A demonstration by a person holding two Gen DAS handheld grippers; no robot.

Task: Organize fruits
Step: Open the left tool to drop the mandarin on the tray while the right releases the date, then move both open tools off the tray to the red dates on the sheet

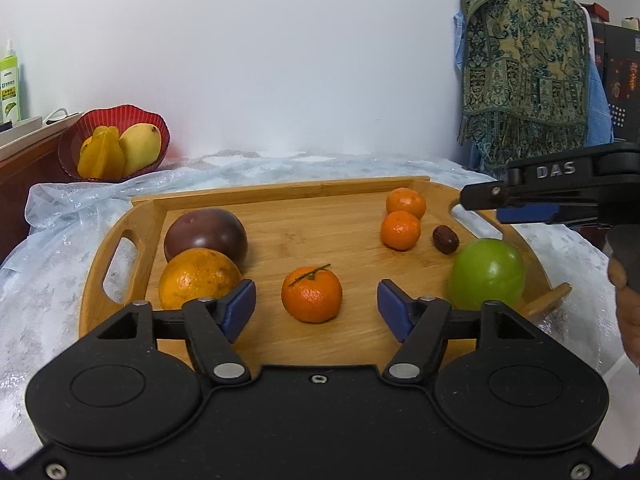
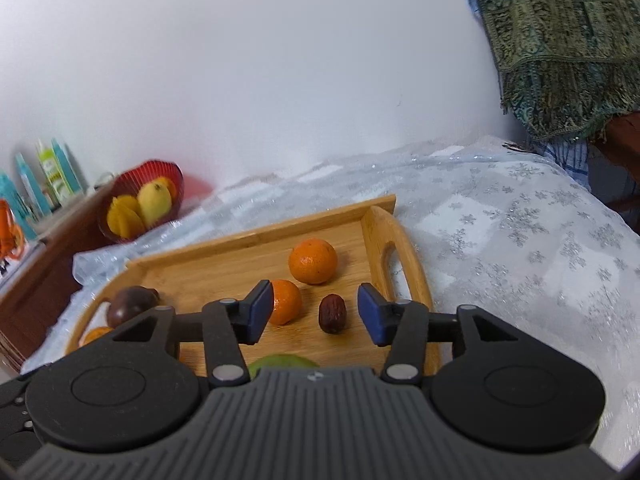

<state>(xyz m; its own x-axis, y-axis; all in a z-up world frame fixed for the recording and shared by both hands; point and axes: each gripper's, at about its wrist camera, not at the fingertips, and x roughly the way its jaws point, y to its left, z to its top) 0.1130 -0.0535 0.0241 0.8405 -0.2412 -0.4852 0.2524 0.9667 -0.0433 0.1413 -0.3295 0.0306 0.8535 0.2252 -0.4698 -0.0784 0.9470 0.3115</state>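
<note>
A wooden tray (image 1: pixel 280 192) holds a stemmed mandarin (image 1: pixel 311 294), a big orange (image 1: pixel 198 278), a dark purple fruit (image 1: pixel 206 234), two small mandarins (image 1: pixel 400 230), a brown date (image 1: pixel 445 239) and a green apple (image 1: pixel 487 274). My left gripper (image 1: pixel 316 312) is open, its pads either side of the stemmed mandarin, just short of it. My right gripper (image 2: pixel 315 312) is open above the tray's right end, with the date (image 2: pixel 332 313) between its pads and a mandarin (image 2: pixel 285 301) by the left pad. It also shows in the left wrist view (image 1: pixel 520 204).
A red bowl (image 1: pixel 114 142) with a mango and starfruit stands at the back left beside a wooden cabinet (image 1: pixel 24 168) with bottles. A patterned cloth (image 1: pixel 524 56) hangs at the back right. A silvery tablecloth (image 2: pixel 520 232) covers the table around the tray.
</note>
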